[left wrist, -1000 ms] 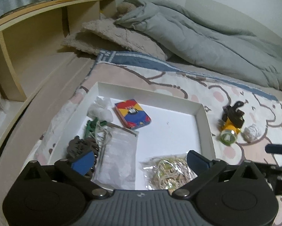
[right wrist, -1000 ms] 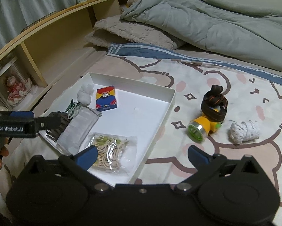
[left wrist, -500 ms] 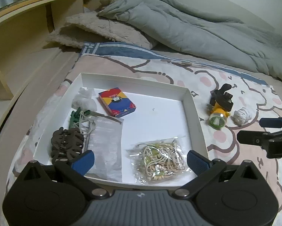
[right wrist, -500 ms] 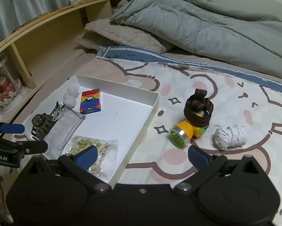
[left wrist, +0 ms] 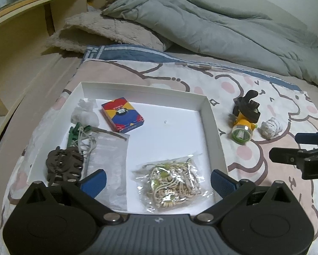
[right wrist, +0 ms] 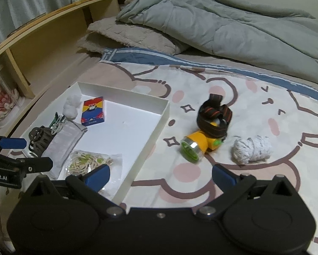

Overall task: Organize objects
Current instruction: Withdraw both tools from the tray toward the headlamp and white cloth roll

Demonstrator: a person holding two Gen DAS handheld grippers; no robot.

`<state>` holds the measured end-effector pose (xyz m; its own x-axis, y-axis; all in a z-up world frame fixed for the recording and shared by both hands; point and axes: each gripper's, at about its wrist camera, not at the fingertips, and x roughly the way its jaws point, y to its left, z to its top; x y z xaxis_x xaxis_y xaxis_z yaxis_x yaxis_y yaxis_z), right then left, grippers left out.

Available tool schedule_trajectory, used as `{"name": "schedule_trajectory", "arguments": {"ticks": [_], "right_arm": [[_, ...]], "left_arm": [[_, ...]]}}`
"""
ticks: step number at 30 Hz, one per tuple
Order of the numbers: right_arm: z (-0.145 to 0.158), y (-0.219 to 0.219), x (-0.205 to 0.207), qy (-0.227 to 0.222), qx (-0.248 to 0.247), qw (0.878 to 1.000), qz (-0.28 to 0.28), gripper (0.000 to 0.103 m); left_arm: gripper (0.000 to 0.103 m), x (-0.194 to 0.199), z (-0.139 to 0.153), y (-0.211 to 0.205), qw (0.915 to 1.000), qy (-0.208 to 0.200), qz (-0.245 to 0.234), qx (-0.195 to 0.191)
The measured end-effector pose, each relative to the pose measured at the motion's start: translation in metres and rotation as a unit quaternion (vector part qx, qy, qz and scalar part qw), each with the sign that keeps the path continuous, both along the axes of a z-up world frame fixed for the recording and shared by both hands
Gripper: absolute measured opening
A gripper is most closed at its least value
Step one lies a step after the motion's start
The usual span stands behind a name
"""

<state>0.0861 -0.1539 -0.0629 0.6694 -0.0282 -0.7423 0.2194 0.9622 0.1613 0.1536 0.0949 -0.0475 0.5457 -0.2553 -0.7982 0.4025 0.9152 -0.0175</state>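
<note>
Bedding with a cartoon print carries a white tray (left wrist: 214, 127), and most of the sorting looks done. Inside the tray lie a card box (left wrist: 122, 118), a bag of rubber bands (left wrist: 173, 182), a hair clip (left wrist: 63, 165), a flat packet (left wrist: 110, 159) and cotton balls (left wrist: 84, 114). Outside it, on the bed, a yellow headlamp (right wrist: 207, 131) and a white rag (right wrist: 252, 148) are left to move. The left claw (left wrist: 156, 180) and right claw (right wrist: 161, 176) both stand wide apart, gripping nothing.

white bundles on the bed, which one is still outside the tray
The white string ball right of the yellow headlamp lies on the blanket; the other white bundle sits in the tray's far-left corner.
</note>
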Motion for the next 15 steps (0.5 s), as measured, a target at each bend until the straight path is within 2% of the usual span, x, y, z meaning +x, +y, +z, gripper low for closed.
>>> {"name": "schedule_trajectory", "arguments": {"ticks": [15], "right_arm": [[-0.002, -0.045, -0.030, 0.009, -0.006, 0.999, -0.046, 0.103]], "left_arm": [[0.103, -0.006, -0.006, -0.052, 0.9992, 0.013, -0.038, -0.004]]}}
